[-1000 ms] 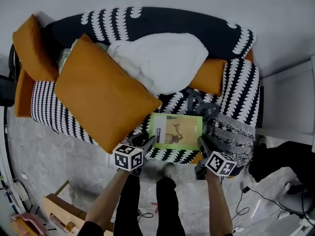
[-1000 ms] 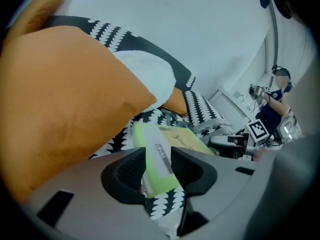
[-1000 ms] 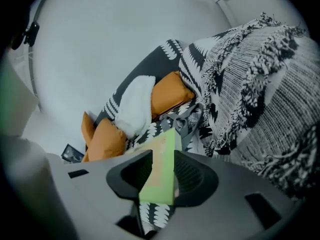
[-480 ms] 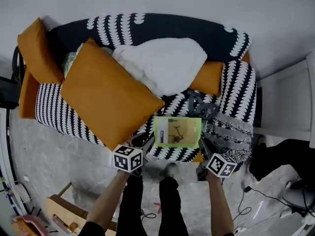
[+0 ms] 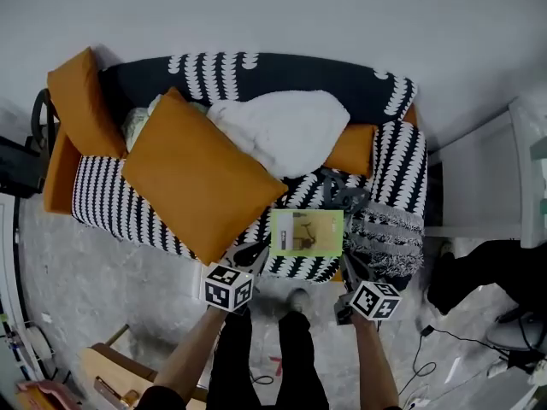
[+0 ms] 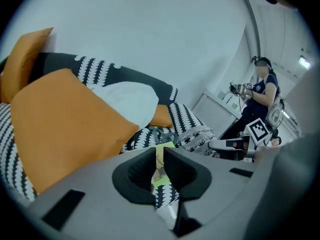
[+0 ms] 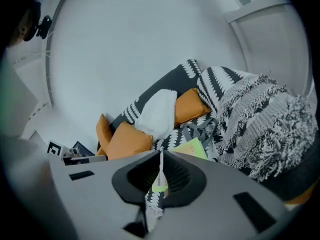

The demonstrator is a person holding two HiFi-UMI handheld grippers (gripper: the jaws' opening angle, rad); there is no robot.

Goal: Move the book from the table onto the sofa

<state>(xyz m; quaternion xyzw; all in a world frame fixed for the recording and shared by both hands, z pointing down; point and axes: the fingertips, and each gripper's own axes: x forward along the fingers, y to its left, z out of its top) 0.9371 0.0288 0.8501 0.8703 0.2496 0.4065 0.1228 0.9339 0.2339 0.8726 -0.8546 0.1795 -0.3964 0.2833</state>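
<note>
The green-covered book [image 5: 306, 232] lies flat on the black-and-white sofa seat [image 5: 120, 207], near its front edge. My left gripper [image 5: 249, 253] hovers off the book's left edge, apart from it. Its jaws have just been closing and keep a narrow gap with nothing in it. In the left gripper view [image 6: 159, 153] the book [image 6: 160, 176] shows far off through that gap. My right gripper [image 5: 349, 265] hangs off the book's right corner. Its jaws have just been closing too, and they meet [image 7: 161, 151] on nothing, with the book [image 7: 191, 148] beyond.
A big orange cushion [image 5: 201, 178] and a white blanket [image 5: 282, 131] fill the sofa left of and behind the book. A grey fringed throw [image 5: 385, 237] drapes the right arm. White cabinet [image 5: 521, 169] at right. A person [image 6: 260, 94] stands beyond.
Both grippers have pulled back and up from the book's side edges, and their jaws have narrowed. The book stays on the sofa seat.
</note>
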